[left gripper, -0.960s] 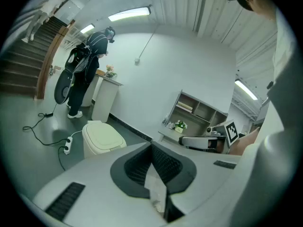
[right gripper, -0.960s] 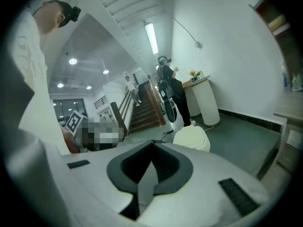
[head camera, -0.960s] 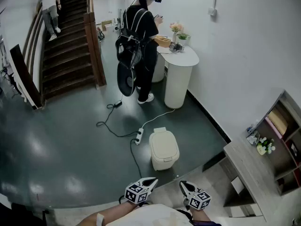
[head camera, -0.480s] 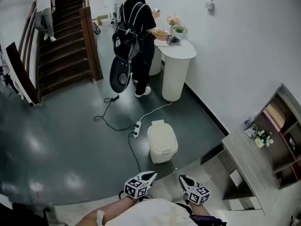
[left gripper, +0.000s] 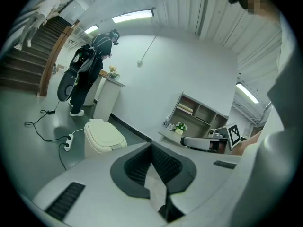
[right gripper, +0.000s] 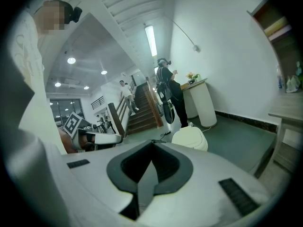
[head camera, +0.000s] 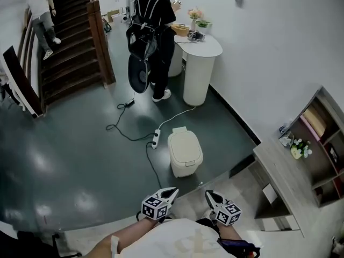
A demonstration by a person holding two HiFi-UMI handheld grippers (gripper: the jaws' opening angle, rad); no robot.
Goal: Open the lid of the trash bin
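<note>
- Standing on the dark floor, the cream trash bin has its lid down, just beside a power strip.
- Left tool and right tool hang apart from the bin, jaws together, holding nothing.

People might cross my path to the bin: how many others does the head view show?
2. One person stands at the white counter by the far wall; a second person is on the stairs, top left. More may be hidden.
</note>
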